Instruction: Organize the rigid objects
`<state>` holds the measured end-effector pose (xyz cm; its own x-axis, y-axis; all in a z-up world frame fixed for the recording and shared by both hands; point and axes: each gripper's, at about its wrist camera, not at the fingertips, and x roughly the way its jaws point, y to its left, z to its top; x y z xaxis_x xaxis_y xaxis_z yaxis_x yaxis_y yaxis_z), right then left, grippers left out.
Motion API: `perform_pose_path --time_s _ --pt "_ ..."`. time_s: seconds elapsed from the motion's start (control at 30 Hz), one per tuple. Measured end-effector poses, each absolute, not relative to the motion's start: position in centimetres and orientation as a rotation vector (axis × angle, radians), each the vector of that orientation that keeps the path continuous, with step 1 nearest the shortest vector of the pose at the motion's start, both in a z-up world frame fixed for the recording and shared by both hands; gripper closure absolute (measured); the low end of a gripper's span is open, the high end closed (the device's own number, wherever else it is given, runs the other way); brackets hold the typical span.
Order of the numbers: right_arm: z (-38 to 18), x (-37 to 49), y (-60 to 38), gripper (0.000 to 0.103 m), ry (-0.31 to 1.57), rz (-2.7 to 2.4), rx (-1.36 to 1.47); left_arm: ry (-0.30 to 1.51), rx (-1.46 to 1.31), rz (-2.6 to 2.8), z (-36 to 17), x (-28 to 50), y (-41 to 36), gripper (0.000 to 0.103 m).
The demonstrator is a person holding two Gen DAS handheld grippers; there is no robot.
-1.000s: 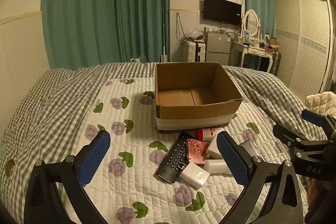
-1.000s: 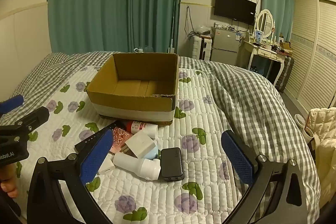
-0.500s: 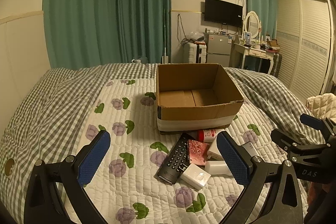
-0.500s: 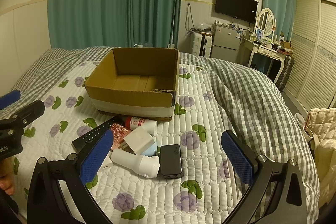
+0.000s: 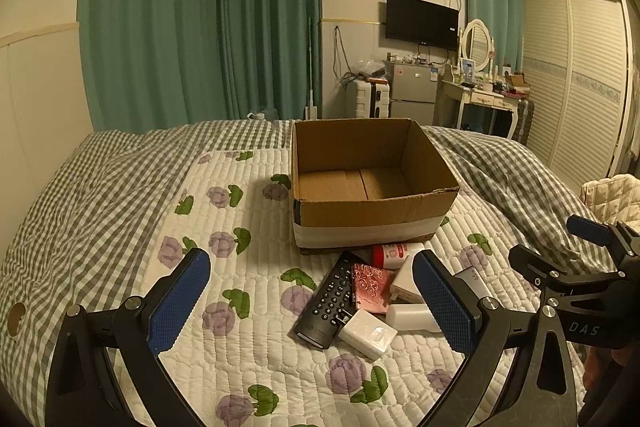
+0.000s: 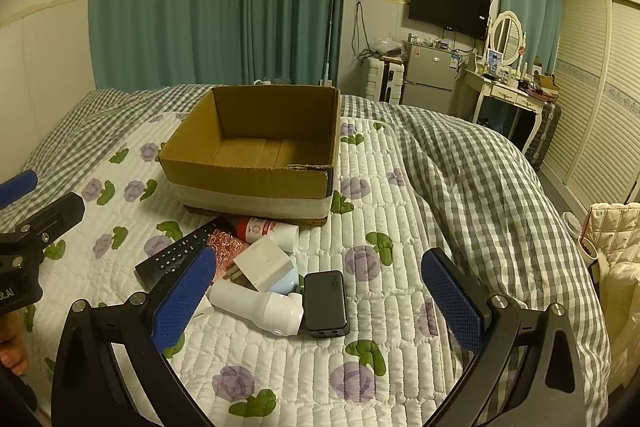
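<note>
An open, empty cardboard box stands on the quilted bed. In front of it lies a pile: a black remote, a pink patterned pouch, a red-and-white bottle, a white charger block, a white box, a white cylindrical device and a black power bank. My left gripper is open and empty above the bed before the pile. My right gripper is open and empty, hovering over the pile's near side.
The bed carries a floral quilt and a grey checked duvet bunched at the right. Green curtains, a TV, a small fridge and a dressing table stand at the far wall. A cream padded item lies at the right.
Both grippers have drifted slightly forward toward the pile and box; the box looks a little nearer. Both stay open and empty.
</note>
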<state>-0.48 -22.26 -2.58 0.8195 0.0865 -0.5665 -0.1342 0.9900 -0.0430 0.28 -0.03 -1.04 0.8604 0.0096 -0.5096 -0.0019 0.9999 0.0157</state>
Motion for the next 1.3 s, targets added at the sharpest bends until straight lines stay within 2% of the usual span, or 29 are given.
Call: perform_pose_path --time_s 1.3 --pt "-2.85 -0.39 -22.27 0.000 0.604 0.106 -0.089 0.535 0.013 0.004 -1.20 0.32 -0.06 0.000"
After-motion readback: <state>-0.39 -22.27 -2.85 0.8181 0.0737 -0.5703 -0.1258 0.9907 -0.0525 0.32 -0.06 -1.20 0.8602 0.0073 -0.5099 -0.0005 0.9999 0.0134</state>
